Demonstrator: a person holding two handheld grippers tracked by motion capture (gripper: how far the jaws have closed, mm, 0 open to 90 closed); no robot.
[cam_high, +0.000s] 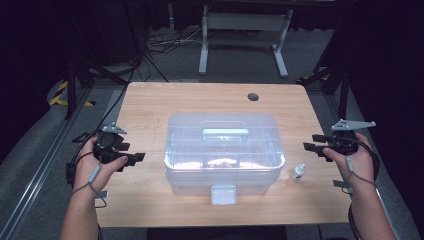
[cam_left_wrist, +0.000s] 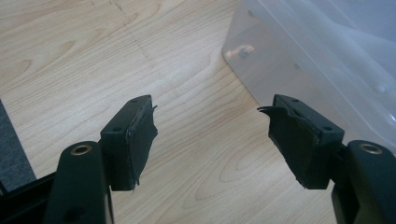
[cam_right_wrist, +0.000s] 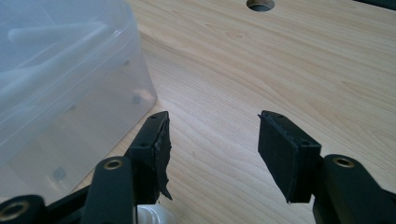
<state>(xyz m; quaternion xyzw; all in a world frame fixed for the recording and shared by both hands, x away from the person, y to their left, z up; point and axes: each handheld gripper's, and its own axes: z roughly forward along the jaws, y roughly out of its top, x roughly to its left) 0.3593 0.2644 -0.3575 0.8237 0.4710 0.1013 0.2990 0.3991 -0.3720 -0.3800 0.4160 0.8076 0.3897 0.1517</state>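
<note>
A clear plastic storage box (cam_high: 224, 150) with a lid, a top handle (cam_high: 225, 132) and a front latch (cam_high: 223, 194) stands closed in the middle of the wooden table (cam_high: 150, 105). My left gripper (cam_high: 136, 157) hovers to the box's left, open, with bare wood between its pads (cam_left_wrist: 140, 140); the box's corner (cam_left_wrist: 299, 60) shows at the upper right of the left gripper view. My right gripper (cam_high: 311, 142) hangs to the box's right, open and holding nothing. A small white bottle (cam_high: 298, 172) stands just below it, by the box's right end. The box's side (cam_right_wrist: 60, 84) is at the left of the right gripper view.
A round cable hole (cam_high: 253, 96) sits in the table's far right part, also seen as the hole (cam_right_wrist: 260, 4) in the right gripper view. Beyond the table are a grey frame's legs (cam_high: 240, 45) and loose cables (cam_high: 160, 42) on the floor.
</note>
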